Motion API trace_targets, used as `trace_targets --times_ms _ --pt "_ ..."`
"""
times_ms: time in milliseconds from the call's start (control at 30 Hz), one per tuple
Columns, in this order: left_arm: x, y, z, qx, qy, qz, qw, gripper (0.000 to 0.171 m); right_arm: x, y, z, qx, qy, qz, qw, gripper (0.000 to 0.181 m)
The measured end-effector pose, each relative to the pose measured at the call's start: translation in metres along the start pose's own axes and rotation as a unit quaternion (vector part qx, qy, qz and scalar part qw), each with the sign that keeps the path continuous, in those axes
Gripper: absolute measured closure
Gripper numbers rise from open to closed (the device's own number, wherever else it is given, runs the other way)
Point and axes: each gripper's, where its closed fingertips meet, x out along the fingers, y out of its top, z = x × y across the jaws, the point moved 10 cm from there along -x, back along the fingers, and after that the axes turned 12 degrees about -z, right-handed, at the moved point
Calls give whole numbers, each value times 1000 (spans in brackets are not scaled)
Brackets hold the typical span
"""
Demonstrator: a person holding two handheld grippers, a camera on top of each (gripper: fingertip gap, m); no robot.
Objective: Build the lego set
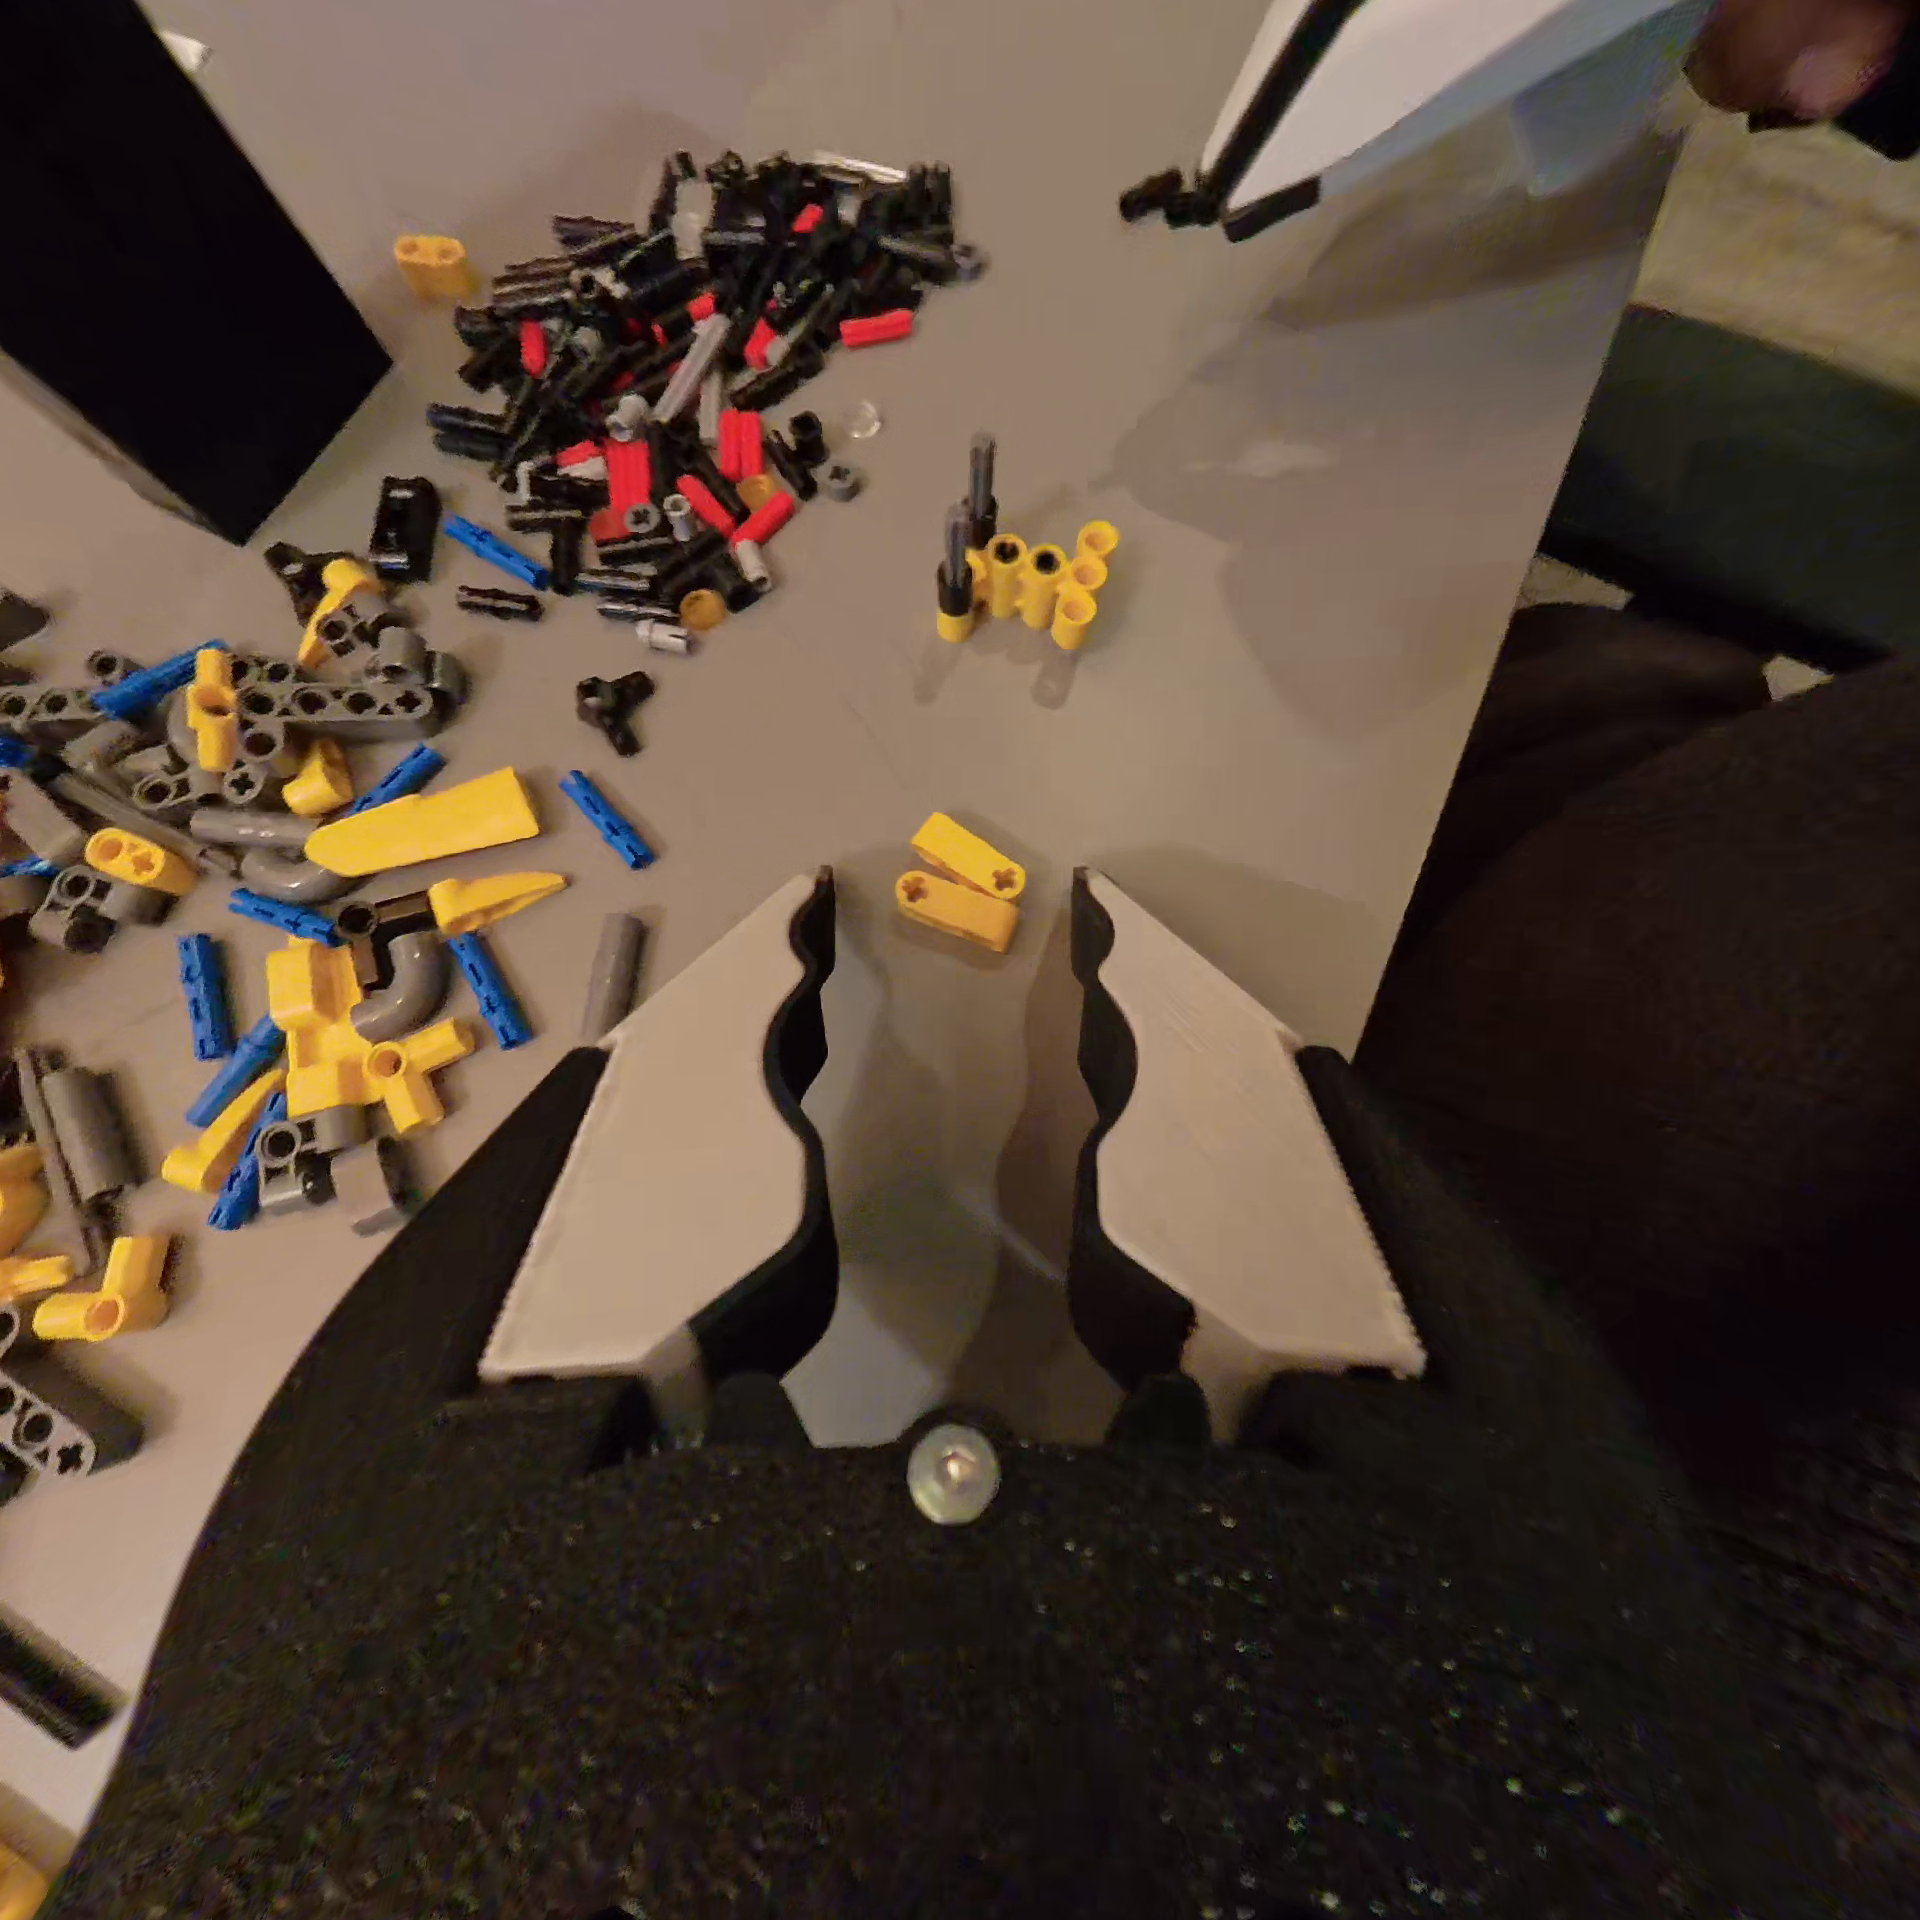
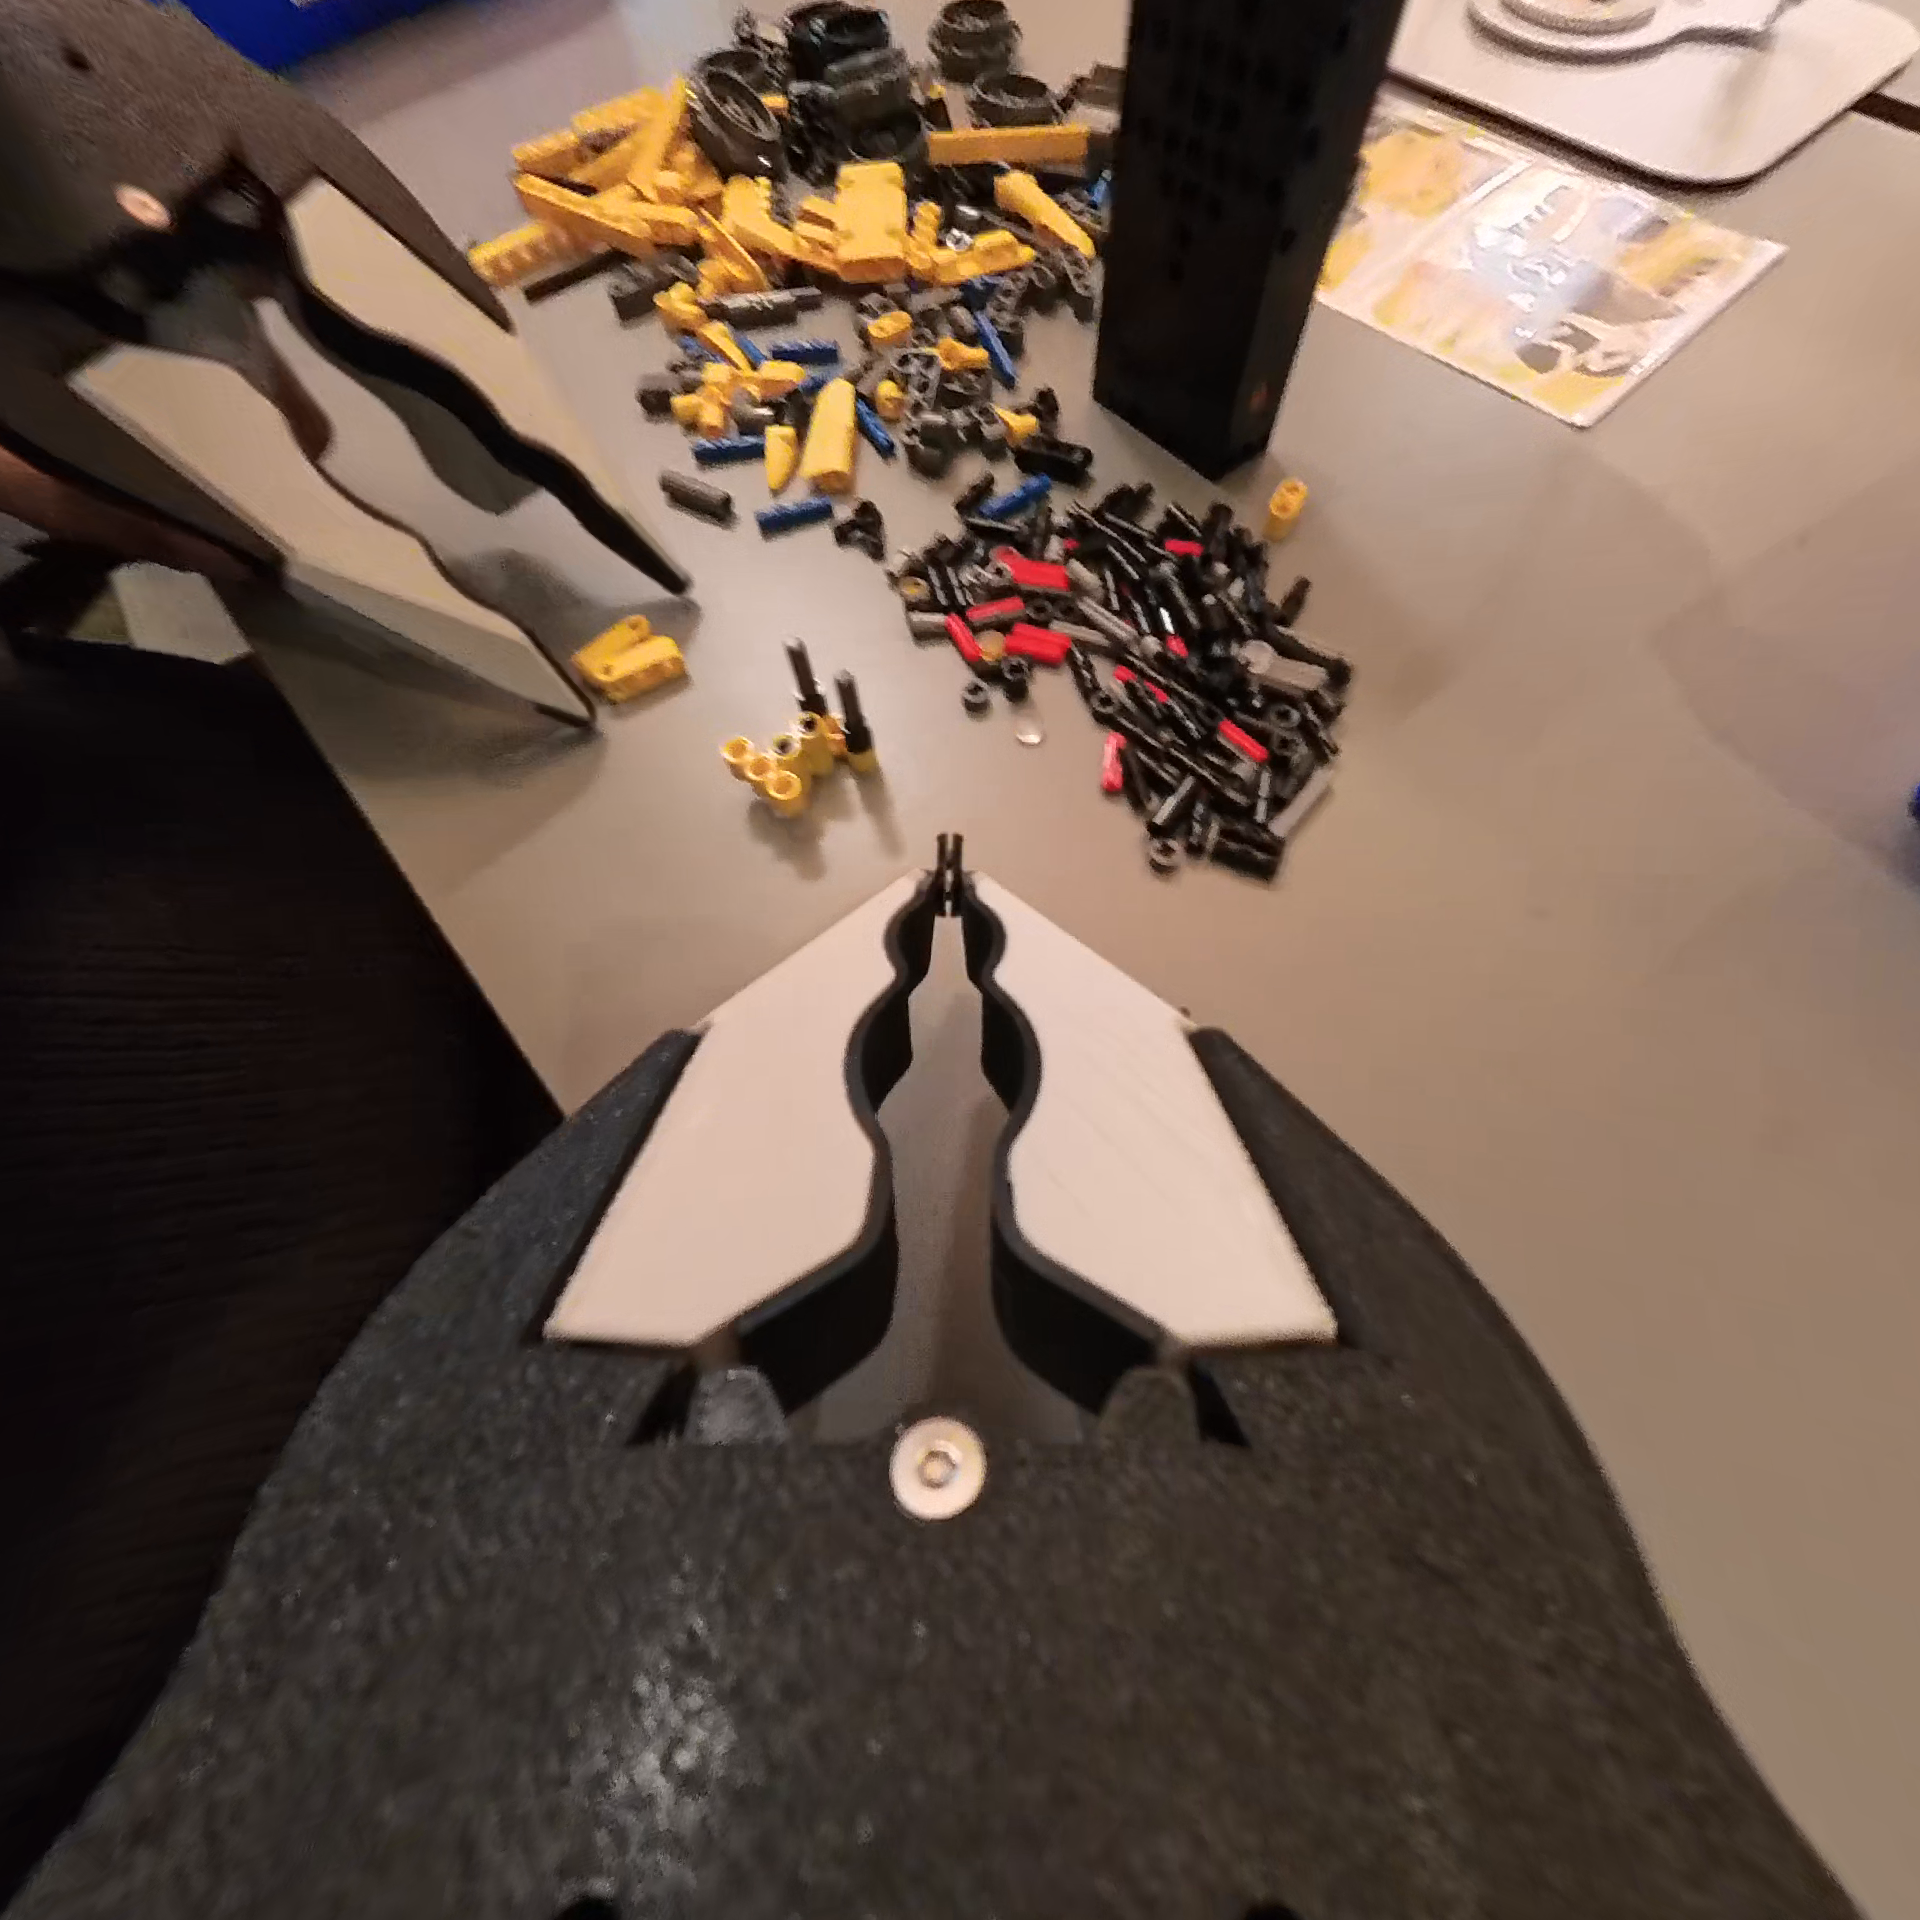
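**Pin pinched, yellow pair between open fingers**

The right tool [image 2: 948,896] is closed on a black pin [image 2: 948,871], a small, stiff, light piece held by its end. Two yellow connectors [image 1: 961,883] lie touching on the tabletop [image 1: 1247,644], just ahead of the left tool [image 1: 951,902], whose fingers are spread and empty. The yellow assembly [image 1: 1029,587] stands beyond; the parts pile [image 1: 686,395] lies farther off.

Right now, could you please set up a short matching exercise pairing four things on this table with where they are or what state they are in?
Things:
1. left gripper
2. right gripper
3. two yellow pieces
4. black tower

States:
A. standing upright beyond the brick piles
B. open
C. shut on a small black pin
D. lying between open fingertips

Pairs: 1-B, 2-C, 3-D, 4-A
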Motion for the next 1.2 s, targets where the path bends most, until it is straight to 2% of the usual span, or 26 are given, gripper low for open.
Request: trace_targets --times_ms 367,467,533,1000,1200 --pt "-3 -4 4 19 -14 -2 1000 130 5 12 -19 -30 31 13 999 177" --pt "-3 -5 5 25 -15 -2 1000 137 7 13 -19 -28 33 14 999 177" --pt "-4 -6 6 27 -8 -1 1000 148 8 14 -21 -30 35 13 999 177" --pt "-15 -23 -4 0 8 -1 1000 148 13 22 -29 -41 46 12 998 177" --pt "-18 -26 -8 -9 -9 -1 1000 148 12 27 -34 -28 76 28 996 177"
